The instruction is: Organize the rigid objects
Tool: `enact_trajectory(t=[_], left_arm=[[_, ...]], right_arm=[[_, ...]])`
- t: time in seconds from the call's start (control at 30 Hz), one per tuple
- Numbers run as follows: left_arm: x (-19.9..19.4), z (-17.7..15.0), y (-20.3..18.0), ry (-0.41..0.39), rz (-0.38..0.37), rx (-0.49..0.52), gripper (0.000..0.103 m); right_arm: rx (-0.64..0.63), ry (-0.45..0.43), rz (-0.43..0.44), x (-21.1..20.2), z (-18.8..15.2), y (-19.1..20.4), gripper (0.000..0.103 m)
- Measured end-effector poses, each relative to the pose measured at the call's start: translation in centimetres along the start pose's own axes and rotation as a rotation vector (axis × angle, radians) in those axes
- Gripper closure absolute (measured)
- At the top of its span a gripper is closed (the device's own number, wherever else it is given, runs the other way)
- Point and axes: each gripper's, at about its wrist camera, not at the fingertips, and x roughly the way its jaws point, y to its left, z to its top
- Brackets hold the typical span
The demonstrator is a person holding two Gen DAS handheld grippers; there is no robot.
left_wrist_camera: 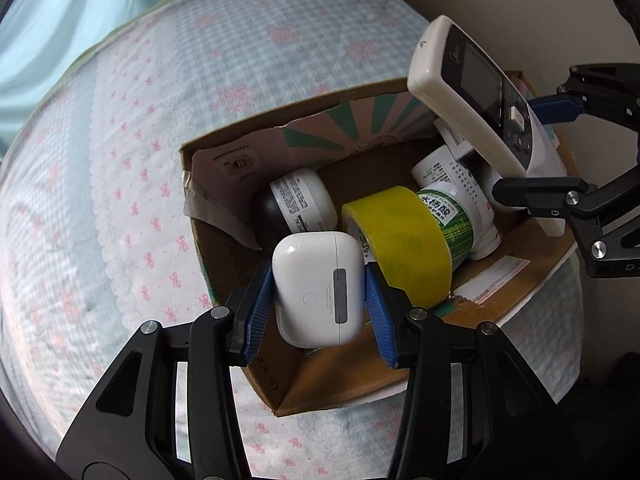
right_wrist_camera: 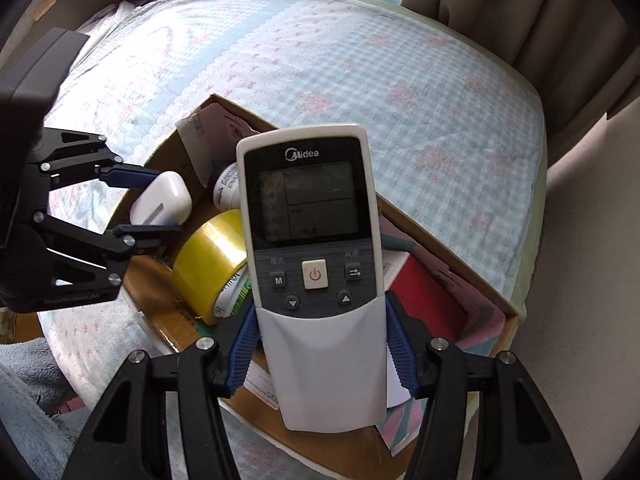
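My left gripper [left_wrist_camera: 319, 280] is shut on a white earbud case [left_wrist_camera: 318, 286] and holds it over the near left corner of an open cardboard box [left_wrist_camera: 236, 136]. My right gripper [right_wrist_camera: 320, 324] is shut on a white Midea remote [right_wrist_camera: 316, 264] and holds it over the box's right side; the remote also shows in the left wrist view [left_wrist_camera: 480, 116]. In the box lie a yellow tape roll [left_wrist_camera: 400, 240], a green-labelled white bottle [left_wrist_camera: 456, 216] and a white jar with a black lid [left_wrist_camera: 298, 200].
The box [right_wrist_camera: 440, 248] sits on a bed with a blue checked quilt with pink bows [left_wrist_camera: 120, 184]. A red and white carton [right_wrist_camera: 424, 292] lies in the box's right end. Beige curtains [right_wrist_camera: 520, 12] hang behind the bed and a wall stands to the right.
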Motion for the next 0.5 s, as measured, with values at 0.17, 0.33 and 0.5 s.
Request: enact_trajectory(t=[0.17, 0.33, 0.5], left_arm=[[0.2, -0.5, -0.7, -0.008, 0.013, 0.057, 0.053], [-0.2, -0.4, -0.5, -0.021, -0.055, 0.059, 0.000], [0.0, -0.9, 0.3, -0.026, -0.072, 0.031, 0.000]], right_arm=[[-0.096, -0.004, -0.024, 0.5, 0.4, 0.8, 0.047], [-0.072, -0.061, 0.031, -0.3, 0.6, -0.1, 0.000], [-0.009, -0.061, -0.018, 0.0, 0.0, -1.0, 0.000]])
